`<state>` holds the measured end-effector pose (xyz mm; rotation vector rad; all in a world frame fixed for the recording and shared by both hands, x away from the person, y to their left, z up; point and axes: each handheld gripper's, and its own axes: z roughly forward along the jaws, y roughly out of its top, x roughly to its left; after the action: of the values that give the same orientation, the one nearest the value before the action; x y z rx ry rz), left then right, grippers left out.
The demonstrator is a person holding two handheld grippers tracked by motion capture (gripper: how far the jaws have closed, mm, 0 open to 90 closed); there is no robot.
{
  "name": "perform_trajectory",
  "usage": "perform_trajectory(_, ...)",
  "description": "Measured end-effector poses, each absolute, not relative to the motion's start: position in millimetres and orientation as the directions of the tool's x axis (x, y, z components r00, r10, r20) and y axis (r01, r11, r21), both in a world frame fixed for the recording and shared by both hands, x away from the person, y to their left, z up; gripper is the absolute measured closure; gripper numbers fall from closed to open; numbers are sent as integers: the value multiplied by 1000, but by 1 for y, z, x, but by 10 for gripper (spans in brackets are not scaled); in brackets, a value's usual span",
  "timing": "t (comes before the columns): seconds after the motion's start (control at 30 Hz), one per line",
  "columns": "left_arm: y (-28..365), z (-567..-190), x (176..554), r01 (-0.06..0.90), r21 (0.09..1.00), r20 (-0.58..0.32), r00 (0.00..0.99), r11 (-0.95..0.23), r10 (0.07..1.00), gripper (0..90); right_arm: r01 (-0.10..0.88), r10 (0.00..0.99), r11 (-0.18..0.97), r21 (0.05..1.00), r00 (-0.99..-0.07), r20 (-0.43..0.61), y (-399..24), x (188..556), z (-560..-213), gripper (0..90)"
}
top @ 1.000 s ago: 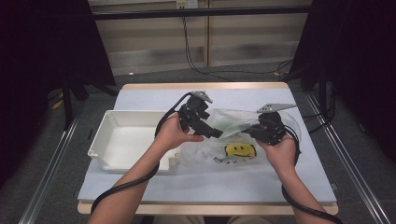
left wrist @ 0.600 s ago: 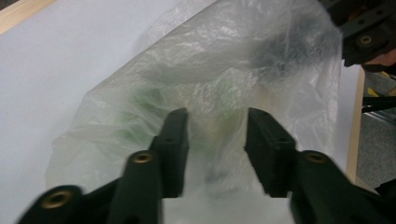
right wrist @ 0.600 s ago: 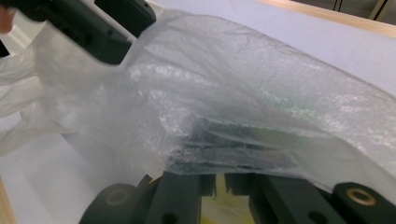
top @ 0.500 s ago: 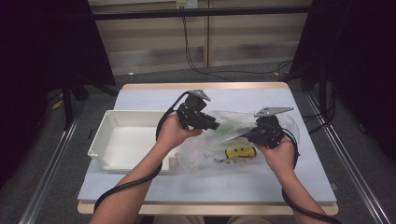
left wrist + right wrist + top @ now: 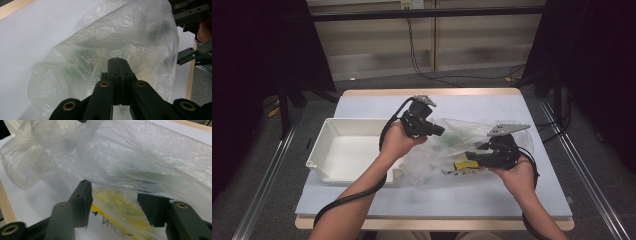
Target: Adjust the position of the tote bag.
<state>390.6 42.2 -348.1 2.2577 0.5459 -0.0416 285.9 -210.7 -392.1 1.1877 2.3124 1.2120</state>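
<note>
A crumpled clear plastic bag (image 5: pixel 447 145) lies on the pale blue table mat (image 5: pixel 492 102), with a yellow packet (image 5: pixel 460 165) and something green showing through the film. My left gripper (image 5: pixel 438 131) is at the bag's upper left edge. Its jaws have just closed, and in the left gripper view they meet tip to tip (image 5: pixel 117 61) on the bag (image 5: pixel 112 37). My right gripper (image 5: pixel 468 156) points left at the bag's near side. Its jaws (image 5: pixel 113 200) have just been opening and stand apart, with loose film (image 5: pixel 140 157) and the yellow packet (image 5: pixel 117 208) between them, unpressed.
A white plastic tray (image 5: pixel 329 127) stands on the left of the table, touching the bag's left end. Cables trail from both grippers off the near edge. The wooden table edge (image 5: pixel 432 92) runs along the far side, and dark frames stand on both sides.
The left jaws went from wide open to shut on the bag's edge. The right jaws went from shut to apart. The bag's top has bunched up toward the left gripper.
</note>
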Motion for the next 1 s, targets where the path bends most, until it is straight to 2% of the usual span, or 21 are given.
perform_trajectory(0.1,44,-347,390,385,704,-196,913,-597,358,900,537,758,316,782,-639,133,-210,283,-392,391)
perform_trajectory(0.2,45,-346,389,380,711,-203,916,-592,345,883,533,760,309,788,-636,133,-211,283,-391,372)
perform_trajectory(0.27,43,-345,387,385,701,-197,914,-601,355,757,537,767,297,790,-627,138,-210,284,-391,388)
perform_trajectory(0.3,43,-345,387,385,701,-197,914,-601,355,721,537,767,297,790,-627,138,-210,284,-391,388)
perform_trajectory(0.33,42,-344,386,371,695,-197,922,-616,334,721,539,768,290,791,-624,143,-210,285,-390,427)
perform_trajectory(0.43,37,-342,382,362,685,-178,925,-632,336,374,563,773,274,780,-611,170,-209,291,-390,558)
perform_trajectory(0.5,37,-341,381,350,688,-168,929,-636,330,287,566,772,274,777,-612,173,-208,293,-390,569)
perform_trajectory(0.53,36,-341,380,343,694,-168,932,-634,320,287,570,775,274,775,-607,173,-208,295,-390,591)
perform_trajectory(0.57,35,-341,380,340,682,-161,933,-647,321,202,586,775,272,763,-603,187,-207,300,-391,656)
perform_trajectory(0.6,35,-341,380,340,682,-161,933,-647,321,170,586,775,272,763,-603,187,-207,300,-391,656)
perform_trajectory(0.63,32,-343,378,332,683,-159,937,-651,311,152,598,776,264,757,-598,202,-207,304,-391,707)
perform_trajectory(0.73,31,-344,377,321,679,-153,942,-660,300,110,603,775,261,753,-596,208,-205,307,-391,738)
perform_trajectory(0.83,26,-345,373,283,666,-109,952,-690,285,78,605,775,252,756,-594,217,-204,311,-389,798)
perform_trajectory(1.0,22,-343,368,259,669,-85,958,-697,274,49,605,781,245,758,-587,216,-201,313,-388,819)
